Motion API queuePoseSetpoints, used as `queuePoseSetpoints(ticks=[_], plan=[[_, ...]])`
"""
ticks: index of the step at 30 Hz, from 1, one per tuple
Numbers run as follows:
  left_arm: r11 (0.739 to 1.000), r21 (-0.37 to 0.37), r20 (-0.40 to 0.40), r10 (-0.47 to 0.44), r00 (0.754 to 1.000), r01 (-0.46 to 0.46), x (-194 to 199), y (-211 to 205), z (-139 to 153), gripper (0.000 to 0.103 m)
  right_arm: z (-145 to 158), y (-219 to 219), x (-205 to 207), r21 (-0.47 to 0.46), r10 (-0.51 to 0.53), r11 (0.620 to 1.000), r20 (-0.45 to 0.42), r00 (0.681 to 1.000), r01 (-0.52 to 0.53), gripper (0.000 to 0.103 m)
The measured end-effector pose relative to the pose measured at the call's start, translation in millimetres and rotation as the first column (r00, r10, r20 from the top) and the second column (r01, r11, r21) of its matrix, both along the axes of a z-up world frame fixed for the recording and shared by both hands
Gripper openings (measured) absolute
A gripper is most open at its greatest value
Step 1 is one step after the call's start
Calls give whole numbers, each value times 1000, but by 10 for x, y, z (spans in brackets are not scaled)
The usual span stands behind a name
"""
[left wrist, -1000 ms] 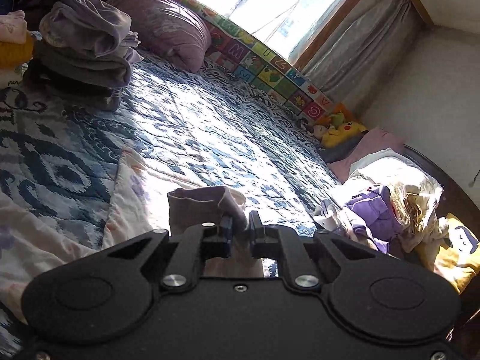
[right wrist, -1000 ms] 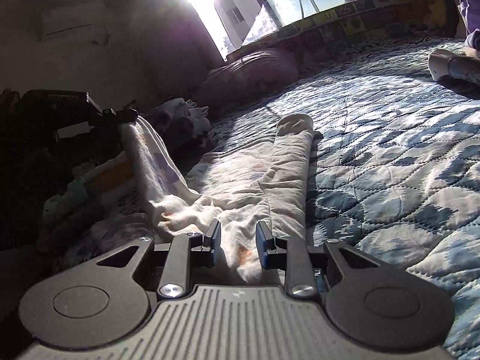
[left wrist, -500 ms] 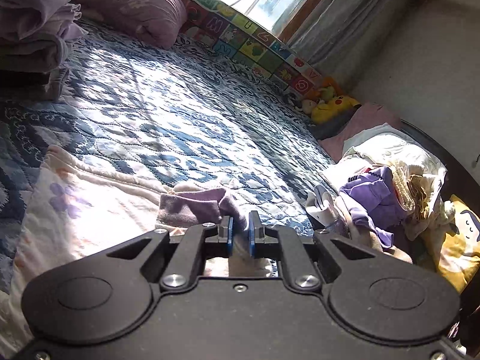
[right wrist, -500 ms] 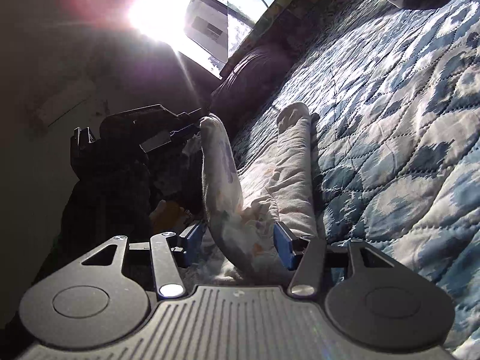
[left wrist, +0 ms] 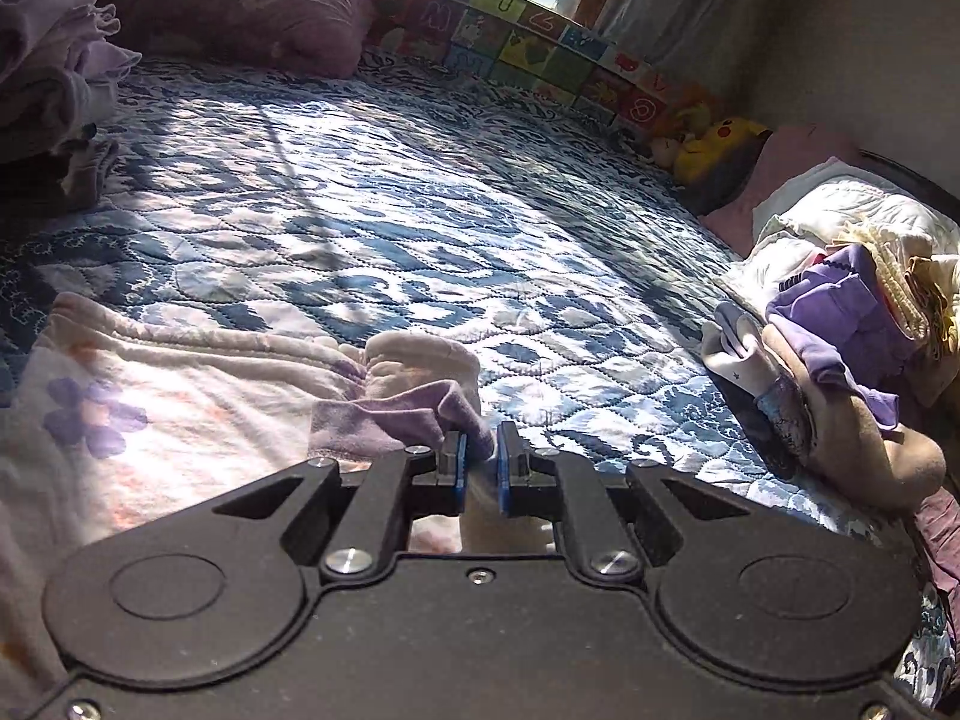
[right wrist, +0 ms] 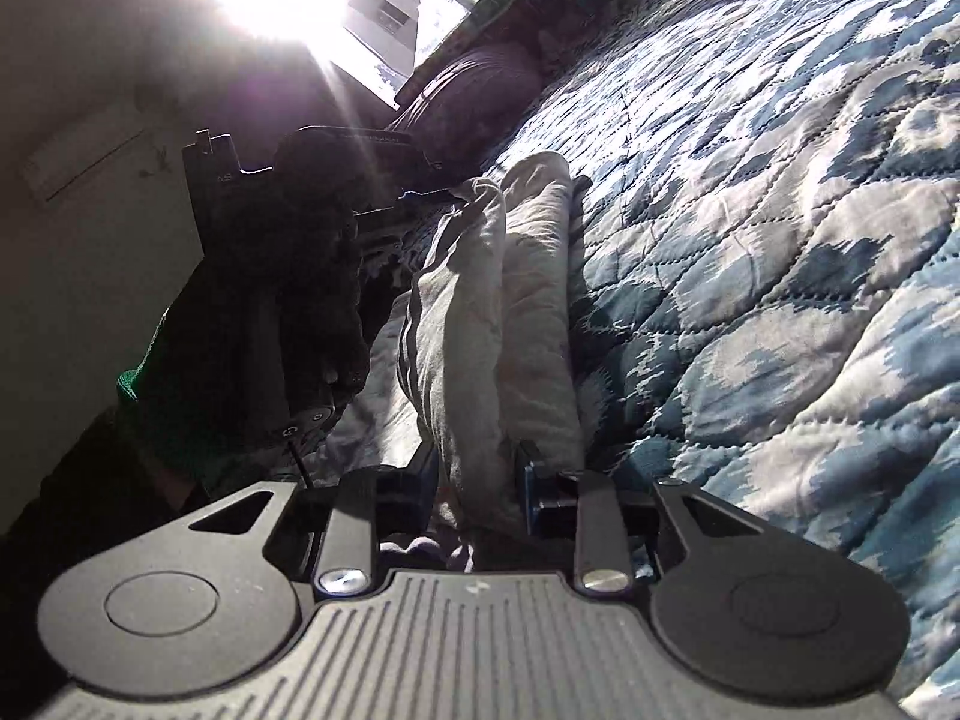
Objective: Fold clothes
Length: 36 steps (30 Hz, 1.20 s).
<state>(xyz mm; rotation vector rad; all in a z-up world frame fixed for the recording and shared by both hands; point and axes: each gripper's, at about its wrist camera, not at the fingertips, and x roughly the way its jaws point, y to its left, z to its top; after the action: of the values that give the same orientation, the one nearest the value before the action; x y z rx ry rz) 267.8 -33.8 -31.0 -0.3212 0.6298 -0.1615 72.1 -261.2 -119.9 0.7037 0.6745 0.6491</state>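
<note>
Left gripper [left wrist: 478, 459]: fingers nearly pressed together, pinching a fold of the cream flowered garment [left wrist: 180, 396] at its purple cuff [left wrist: 390, 420], which bunches up just ahead of the tips. The rest of that garment spreads flat to the left of the fingers, on the blue-and-white quilt [left wrist: 420, 210]. Far ahead and left of the fingers, a purple pillow [left wrist: 252, 0]; further left, a stack of folded clothes [left wrist: 48, 78]. To the right of the fingers, well apart, a loose heap of clothes [left wrist: 852, 330] (purple and cream pieces tangled), and beyond it a yellow plush toy [left wrist: 717, 141] near the wall. Right gripper [right wrist: 477, 474]: fingers moderately apart with a thick fold of the same garment [right wrist: 480, 312] standing between them; both pads touch the cloth, so it looks gripped. The folded cloth runs straight ahead from the tips as a long ridge on the quilt [right wrist: 780, 240]. Left of these fingers, the other gripper [right wrist: 312, 180] shows dark against the window glare, held in a gloved hand [right wrist: 288, 300] with a green sleeve edge [right wrist: 129, 384].
</note>
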Motion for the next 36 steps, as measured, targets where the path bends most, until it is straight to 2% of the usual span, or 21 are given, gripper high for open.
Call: queuePoseSetpoints(ticks=[5,7,10,12,14,18,22,25,26,29,31,32,34,36], plan=[[992,129,-22,-5,1000,8,131,-119,-131,7,44,105,-12,-74,18,997,31,999,-15,30],[984,176,-34,-15,999,21,185,-164,-185,8,52,121,-9,-77,15,997,29,999,-13,30],[983,174,-49,-59,997,66,205,-143,-173,12,78,132,-19,-71,4,997,18,1000,-3,30],[981,175,-26,-85,996,88,105,-86,-103,23,110,102,-42,-64,-14,998,14,1000,15,30],[976,185,-1,-112,994,110,-17,-28,-33,24,151,52,-77,-57,-40,998,15,999,41,32],[966,208,49,-166,985,153,-260,88,107,24,322,42,-198,-110,-101,987,123,987,115,33],[948,241,72,-229,971,206,-419,113,179,24,484,215,-222,-185,-98,970,291,952,157,33],[924,281,45,-284,958,261,-354,-25,105,24,513,388,-148,-222,-51,966,338,940,132,20],[917,287,34,-297,954,276,-311,-73,67,24,492,438,-97,-231,-43,965,334,942,126,16],[894,331,-10,-316,949,301,-151,-193,-97,24,439,503,-19,-256,-34,960,296,954,113,15],[880,354,-38,-325,945,317,-63,-246,-192,24,329,491,51,-266,-36,960,210,977,92,15],[874,363,-58,-326,944,324,-20,-261,-247,24,257,456,102,-238,-48,967,167,985,87,14],[866,375,-87,-321,943,329,46,-269,-359,26,119,386,201,-181,-67,980,81,994,81,5],[866,379,-90,-317,944,326,73,-264,-436,27,48,319,268,-121,-74,990,31,997,77,1]])
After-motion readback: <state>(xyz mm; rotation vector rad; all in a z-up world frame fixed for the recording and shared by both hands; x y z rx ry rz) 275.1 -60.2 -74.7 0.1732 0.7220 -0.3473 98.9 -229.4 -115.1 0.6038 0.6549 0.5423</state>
